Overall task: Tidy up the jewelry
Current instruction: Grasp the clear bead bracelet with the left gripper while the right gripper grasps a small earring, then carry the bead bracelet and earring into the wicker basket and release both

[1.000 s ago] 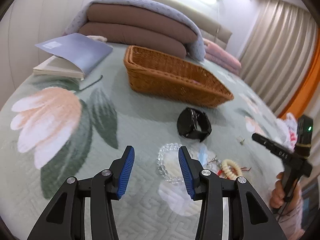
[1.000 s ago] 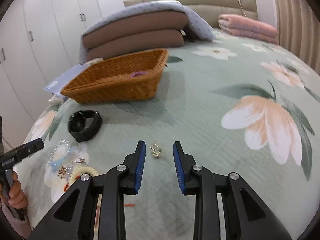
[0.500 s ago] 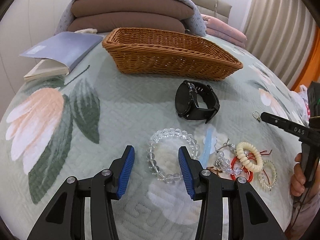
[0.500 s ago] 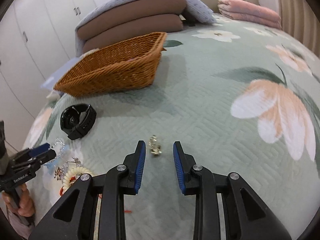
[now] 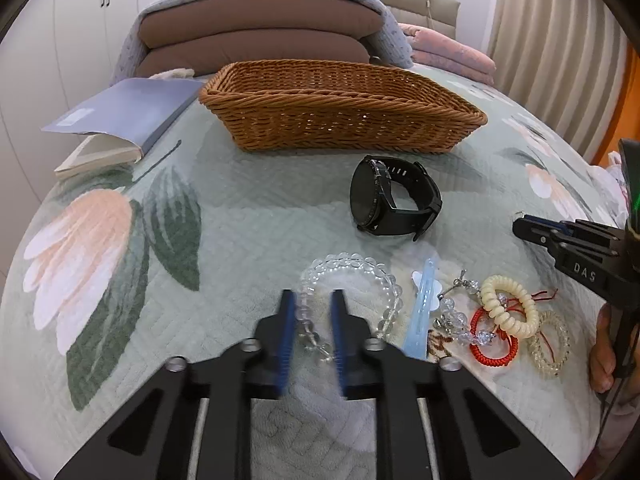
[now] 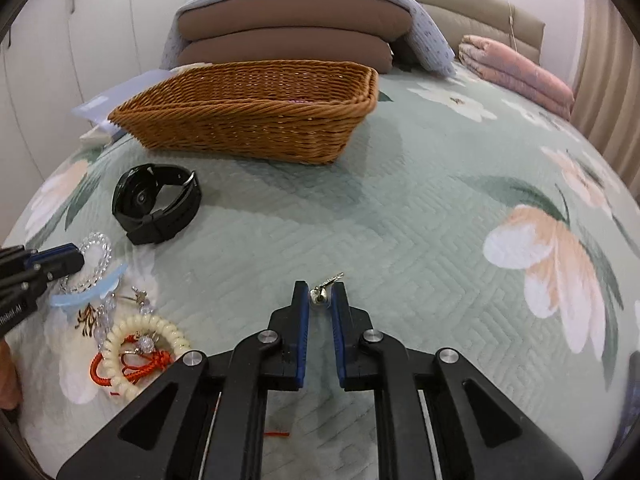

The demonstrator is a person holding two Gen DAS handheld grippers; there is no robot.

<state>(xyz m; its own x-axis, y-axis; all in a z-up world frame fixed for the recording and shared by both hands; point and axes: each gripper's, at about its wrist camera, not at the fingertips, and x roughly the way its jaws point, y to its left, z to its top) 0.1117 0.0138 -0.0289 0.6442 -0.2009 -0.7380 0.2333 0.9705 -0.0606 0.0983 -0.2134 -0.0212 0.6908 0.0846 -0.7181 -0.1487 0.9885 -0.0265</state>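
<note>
My left gripper (image 5: 313, 304) straddles the near left side of a clear bead bracelet (image 5: 352, 268) on the bedspread, jaws narrowed around the beads but blurred. My right gripper (image 6: 320, 296) is closed to a narrow gap on a small silver earring (image 6: 325, 286). A black watch (image 5: 394, 200) lies in front of the wicker basket (image 5: 340, 108). To the right lie a blue hair clip (image 5: 422, 308), a cream coil hair tie (image 5: 508, 308), a red cord bracelet (image 5: 490, 350) and crystal beads (image 5: 456, 316).
An open grey-covered book (image 5: 120, 116) lies left of the basket. Folded brown pillows under a blue blanket (image 5: 260, 32) and pink bedding (image 6: 516, 72) are behind it. Something purple (image 6: 298, 101) shows inside the basket. A red thread scrap (image 6: 276, 434) lies near the right gripper.
The left gripper moved forward over the clear bracelet and its jaws narrowed around the beads. The right gripper advanced and narrowed on the small earring.
</note>
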